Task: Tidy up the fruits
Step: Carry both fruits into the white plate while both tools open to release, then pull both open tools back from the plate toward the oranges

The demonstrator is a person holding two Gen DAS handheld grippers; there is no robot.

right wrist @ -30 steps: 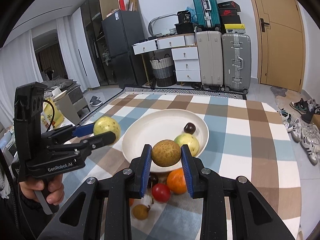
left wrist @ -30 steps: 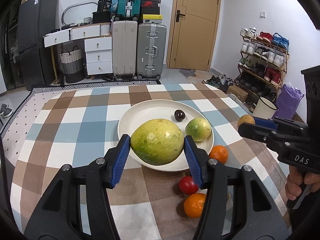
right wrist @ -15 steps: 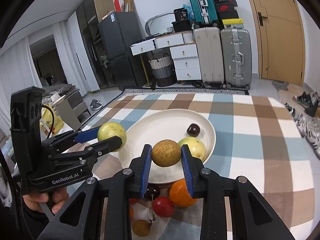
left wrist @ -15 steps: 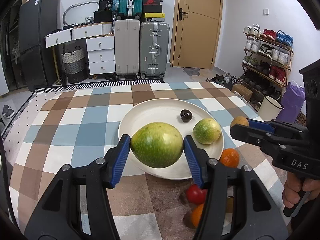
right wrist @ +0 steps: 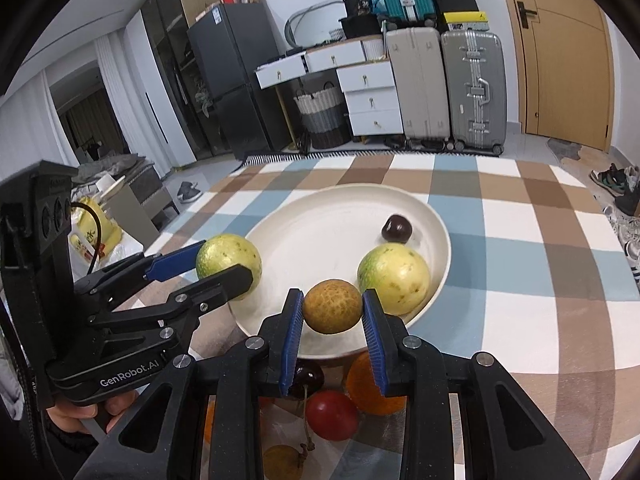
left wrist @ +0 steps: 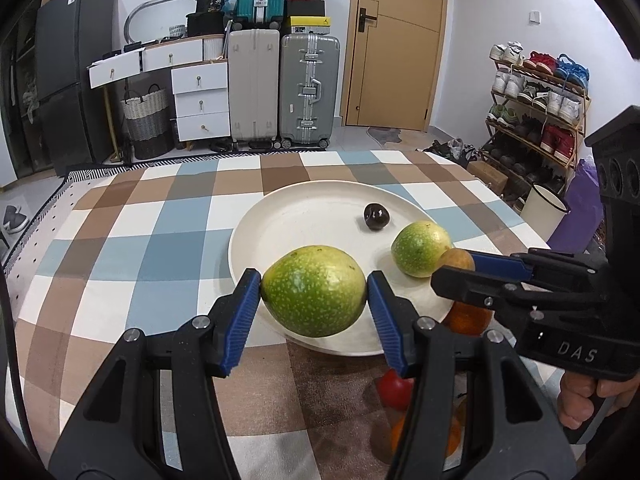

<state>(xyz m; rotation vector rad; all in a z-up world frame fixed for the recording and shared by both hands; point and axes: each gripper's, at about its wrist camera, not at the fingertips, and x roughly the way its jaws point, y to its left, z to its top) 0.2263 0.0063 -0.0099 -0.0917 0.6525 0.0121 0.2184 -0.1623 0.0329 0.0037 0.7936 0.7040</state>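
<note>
green fruit [left wrist: 315,290] clamped between left fingers [left wrist: 242,316], brown fruit [right wrist: 332,306] between right fingers [right wrist: 291,330]

A checked blue, brown and white tablecloth [left wrist: 132,248] covers the table. Behind it stand a beige hard-shell suitcase [left wrist: 253,88] and a grey ribbed suitcase [left wrist: 309,88] side by side, just beside a white chest of drawers [left wrist: 200,100]. A woven basket [left wrist: 146,114] sits left of the drawers. A wooden shoe rack [left wrist: 536,104] lines the right wall near a tan door [left wrist: 394,40].

Illumination is even and bright, with soft shadows beneath the fruit on the plate [left wrist: 304,216]. Fisheye distortion bends room edges; corners vignette to black (both views). Focus is sharp, without motion blur.
</note>
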